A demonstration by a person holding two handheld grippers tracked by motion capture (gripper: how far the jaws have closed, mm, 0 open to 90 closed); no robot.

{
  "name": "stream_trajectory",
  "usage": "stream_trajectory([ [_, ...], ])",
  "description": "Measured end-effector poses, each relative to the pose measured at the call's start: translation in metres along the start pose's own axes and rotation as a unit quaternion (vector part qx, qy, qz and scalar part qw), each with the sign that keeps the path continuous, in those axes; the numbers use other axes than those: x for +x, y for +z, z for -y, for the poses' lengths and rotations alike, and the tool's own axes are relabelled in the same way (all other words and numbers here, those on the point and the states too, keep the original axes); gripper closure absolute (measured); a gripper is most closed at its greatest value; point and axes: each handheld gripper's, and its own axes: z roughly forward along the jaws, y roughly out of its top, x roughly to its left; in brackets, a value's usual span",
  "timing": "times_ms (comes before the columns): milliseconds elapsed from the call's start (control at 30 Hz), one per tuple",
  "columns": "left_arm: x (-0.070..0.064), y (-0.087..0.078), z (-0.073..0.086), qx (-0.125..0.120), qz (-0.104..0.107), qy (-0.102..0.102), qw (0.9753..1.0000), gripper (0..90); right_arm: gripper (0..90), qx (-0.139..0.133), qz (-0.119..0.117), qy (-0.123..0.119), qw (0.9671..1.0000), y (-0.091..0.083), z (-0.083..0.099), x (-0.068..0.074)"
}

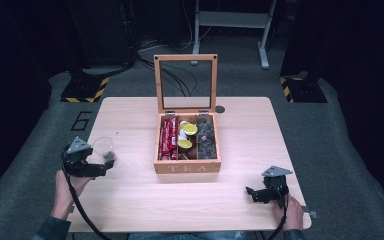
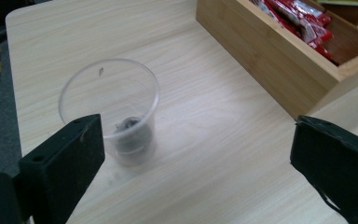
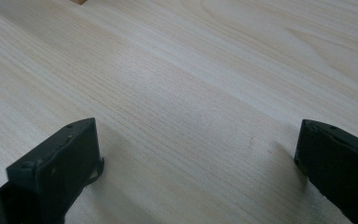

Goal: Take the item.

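A wooden tea box (image 1: 187,166) marked TEA stands mid-table with its glass lid (image 1: 185,82) upright. Inside lie red sachets (image 1: 168,139), yellow-topped capsules (image 1: 187,129) and dark capsules (image 1: 206,138). Left of the box stands a clear plastic cup (image 1: 102,147) (image 2: 116,105) with a small dark thing at its bottom. My left gripper (image 1: 109,162) (image 2: 196,154) is open just in front of the cup, which sits by its left jaw, untouched. My right gripper (image 1: 251,193) (image 3: 198,158) is open low over bare table at the front right, holding nothing.
The light wooden table (image 1: 240,150) has rounded corners. The box's near wall (image 2: 270,60) rises at the upper right of the left gripper view. Beyond the table are black-and-yellow striped bases (image 1: 85,89), floor cables and a grey metal stand (image 1: 232,20).
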Motion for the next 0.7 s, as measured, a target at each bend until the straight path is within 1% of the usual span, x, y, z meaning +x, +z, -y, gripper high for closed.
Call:
stream_trajectory([
  [33, -0.004, 0.000, 0.003, -0.003, 0.001, 0.002, 1.0000, 1.4, 0.0, -0.001, 0.000, 0.000, 1.0000, 0.000, 0.000, 0.000],
  [67, -0.008, 0.002, 0.006, -0.001, 0.004, 0.001, 1.0000, 0.6, 0.0, 0.000, 0.000, 0.000, 1.0000, 0.000, 0.000, 0.000],
  [133, -0.015, 0.005, 0.014, 0.000, 0.007, 0.007, 0.9999, 0.1, 0.0, 0.000, 0.000, 0.000, 1.0000, 0.000, 0.000, 0.000],
  [200, -0.022, 0.010, 0.022, 0.009, 0.007, 0.014, 0.9998, 0.1, 0.0, 0.000, 0.000, 0.000, 1.0000, 0.000, 0.000, 0.000],
  [233, -0.025, 0.012, 0.027, 0.009, 0.013, 0.011, 0.9998, 0.1, 0.0, 0.000, 0.000, 0.000, 1.0000, 0.000, 0.000, 0.000],
  [267, -0.027, 0.015, 0.031, 0.013, 0.015, 0.009, 0.9998, 0.1, 0.0, 0.000, 0.000, 0.000, 1.0000, 0.000, 0.000, 0.000],
  [400, -0.035, 0.029, 0.049, 0.026, 0.016, 0.007, 0.9995, 0.1, 0.0, 0.000, 0.000, 0.000, 1.0000, 0.000, 0.000, 0.000],
  [433, -0.036, 0.032, 0.053, 0.028, 0.019, 0.005, 0.9994, 0.1, 0.0, 0.000, 0.000, 0.000, 1.0000, 0.000, 0.000, 0.000],
  [467, -0.036, 0.032, 0.053, 0.028, 0.019, 0.005, 0.9994, 0.0, 0.0, 0.000, 0.000, 0.000, 1.0000, 0.000, 0.000, 0.000],
  [500, -0.040, 0.037, 0.060, 0.031, 0.020, 0.002, 0.9993, 0.0, 0.0, 0.000, 0.000, 0.000, 1.0000, 0.000, 0.000, 0.000],
  [533, -0.041, 0.039, 0.063, 0.029, 0.023, 0.000, 0.9993, 0.0, 0.0, 0.000, 0.000, 0.000, 1.0000, 0.000, 0.000, 0.000],
  [600, -0.045, 0.044, 0.068, 0.030, 0.019, 0.001, 0.9994, 0.0, 0.0, 0.000, 0.000, 0.000, 1.0000, 0.000, 0.000, 0.000],
  [633, -0.047, 0.046, 0.069, 0.035, 0.022, 0.005, 0.9991, 0.0, 0.0, 0.000, 0.000, 0.000, 1.0000, 0.000, 0.000, 0.000],
  [700, -0.049, 0.052, 0.073, 0.041, 0.017, 0.010, 0.9989, 0.0, 0.0, 0.000, 0.000, 0.000, 1.0000, 0.000, 0.000, 0.000],
])
